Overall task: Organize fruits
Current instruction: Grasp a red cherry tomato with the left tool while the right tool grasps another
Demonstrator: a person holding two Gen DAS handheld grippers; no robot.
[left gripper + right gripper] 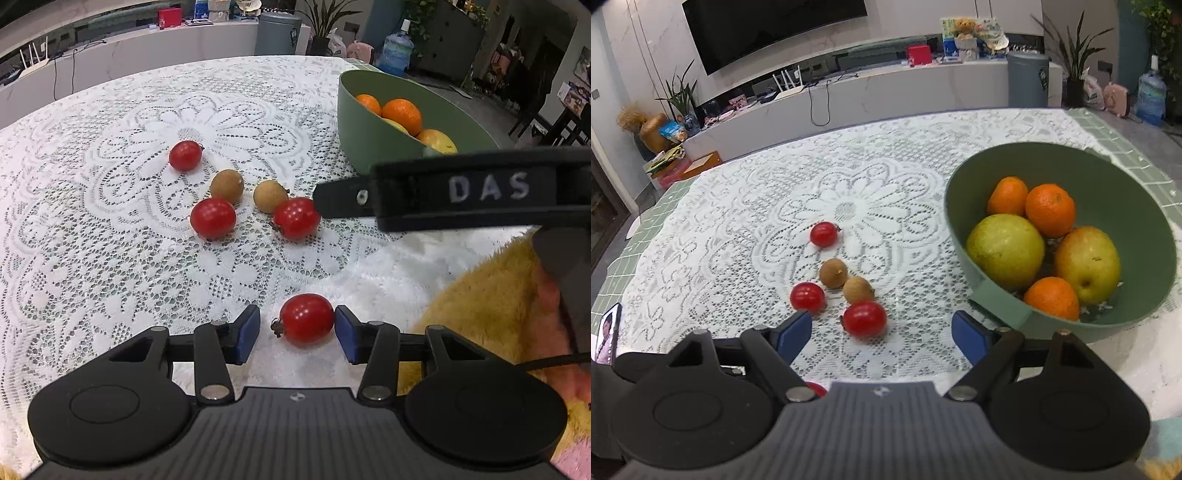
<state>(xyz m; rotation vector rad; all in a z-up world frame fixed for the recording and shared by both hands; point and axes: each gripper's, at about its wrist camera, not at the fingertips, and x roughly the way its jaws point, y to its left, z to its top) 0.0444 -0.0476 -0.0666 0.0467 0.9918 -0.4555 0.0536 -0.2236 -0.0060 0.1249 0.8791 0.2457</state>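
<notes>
In the left wrist view a cherry tomato point(306, 319) lies on the lace cloth between the blue pads of my left gripper point(296, 318). The right pad touches it and the left pad stands a little apart, so the jaws are open. Farther off lie three more tomatoes point(213, 218) and two brown longans point(227, 185). In the right wrist view my right gripper point(882, 334) is open, low over the cloth, and the nearest tomato point(865, 318) sits just ahead of its fingertips. The green bowl point(1126, 192) holds oranges and yellow-green fruit.
The bowl point(369, 140) stands at the right of the table. A black finger point(332, 201) of the right gripper crosses the left wrist view beside one tomato point(297, 218). A yellow fuzzy sleeve point(480, 295) lies behind it. A phone point(607, 336) rests at the left edge.
</notes>
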